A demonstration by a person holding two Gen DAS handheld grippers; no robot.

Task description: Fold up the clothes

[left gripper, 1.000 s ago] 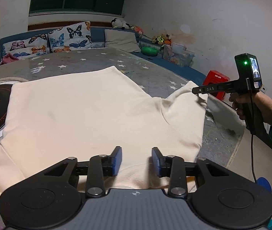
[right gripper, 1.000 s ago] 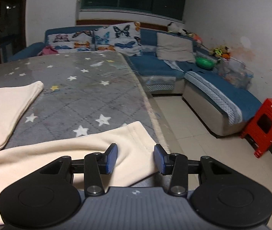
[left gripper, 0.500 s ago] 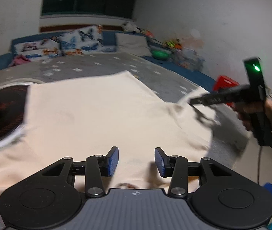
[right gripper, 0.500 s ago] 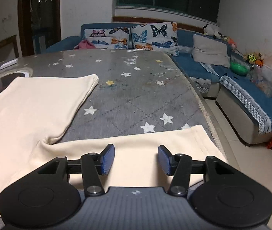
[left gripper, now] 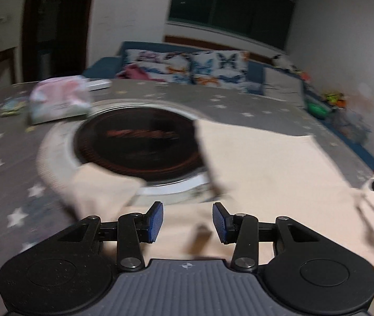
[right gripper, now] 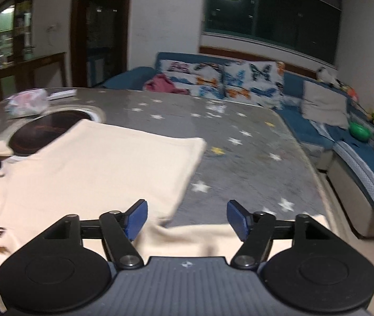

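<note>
With both the left gripper [left gripper: 187,220] and the right gripper [right gripper: 187,220] hanging released over it, the cream shirt [right gripper: 94,163] is lying spread beside the round cooktop [left gripper: 139,147], where its sleeve [left gripper: 102,192] is risking snagging.

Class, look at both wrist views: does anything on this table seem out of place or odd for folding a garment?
Yes. The cream garment lies partly over the round dark cooktop set into the table, an odd spot for fabric. Its left sleeve lies rumpled at the cooktop's rim.
</note>
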